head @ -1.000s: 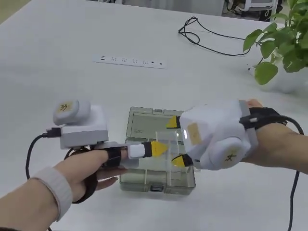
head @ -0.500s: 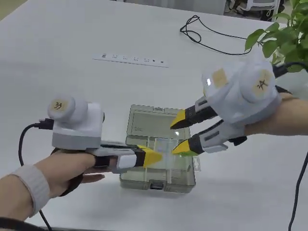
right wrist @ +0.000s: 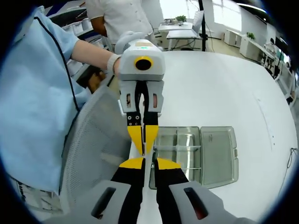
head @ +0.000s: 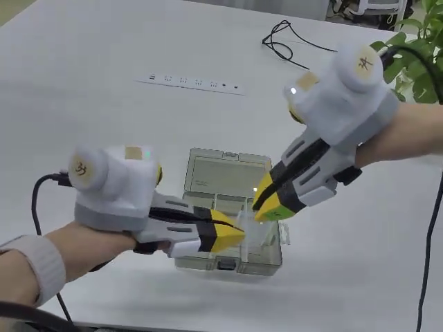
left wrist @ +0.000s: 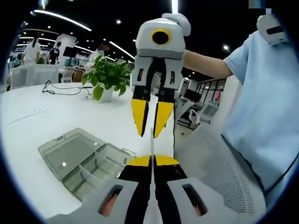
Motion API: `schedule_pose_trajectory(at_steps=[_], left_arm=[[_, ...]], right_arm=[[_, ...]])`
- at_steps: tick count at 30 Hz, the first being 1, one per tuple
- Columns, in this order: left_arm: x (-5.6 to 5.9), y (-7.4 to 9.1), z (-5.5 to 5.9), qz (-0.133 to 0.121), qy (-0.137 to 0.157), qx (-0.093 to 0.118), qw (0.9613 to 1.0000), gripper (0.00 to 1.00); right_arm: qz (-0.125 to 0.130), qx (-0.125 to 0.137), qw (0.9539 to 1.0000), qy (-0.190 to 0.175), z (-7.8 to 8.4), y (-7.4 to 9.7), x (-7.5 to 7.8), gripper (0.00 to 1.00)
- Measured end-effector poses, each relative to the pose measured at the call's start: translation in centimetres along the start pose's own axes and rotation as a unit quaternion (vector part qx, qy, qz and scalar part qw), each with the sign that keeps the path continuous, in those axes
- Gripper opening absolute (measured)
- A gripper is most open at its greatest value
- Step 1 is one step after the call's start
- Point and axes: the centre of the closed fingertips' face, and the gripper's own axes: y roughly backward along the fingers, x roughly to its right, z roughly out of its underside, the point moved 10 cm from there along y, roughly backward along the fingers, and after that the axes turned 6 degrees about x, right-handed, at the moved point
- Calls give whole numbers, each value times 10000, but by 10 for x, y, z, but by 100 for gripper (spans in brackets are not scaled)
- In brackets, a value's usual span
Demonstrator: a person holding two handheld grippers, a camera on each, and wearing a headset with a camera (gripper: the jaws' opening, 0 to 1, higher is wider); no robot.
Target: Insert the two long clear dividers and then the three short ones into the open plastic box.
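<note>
Pinching the clear divider between pressed-together jaws, the left gripper holds it just above the open plastic box; the right gripper straddles its opposite edge, grip unclear; the box lies directly below.

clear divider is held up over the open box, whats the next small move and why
Probably lower the clear divider straight down into the open plastic box, keeping it upright. The left gripper pinches one end, the right gripper has its jaws around the other, and the divider hangs above the compartments, not yet seated.
</note>
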Motion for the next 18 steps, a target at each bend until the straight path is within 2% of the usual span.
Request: schedule_pose_trajectory(at_steps=[2,7,13,18], left_arm=[[0,0,0,14,-212,-50,9998,0],[-2,1,0,11,-430,-31,9991,0],[-1,-1,0,24,-523,-63,9986,0],[1,-3,-1,-3,-469,-56,9989,0]], right_arm=[[-35,-54,10000,0,-1,-1,-1,7],[-103,-83,9999,5,-2,-1,-2,5],[-165,-230,9994,205,-2,-1,-4,3],[-63,-402,9983,421,-5,-1,-8,3]])
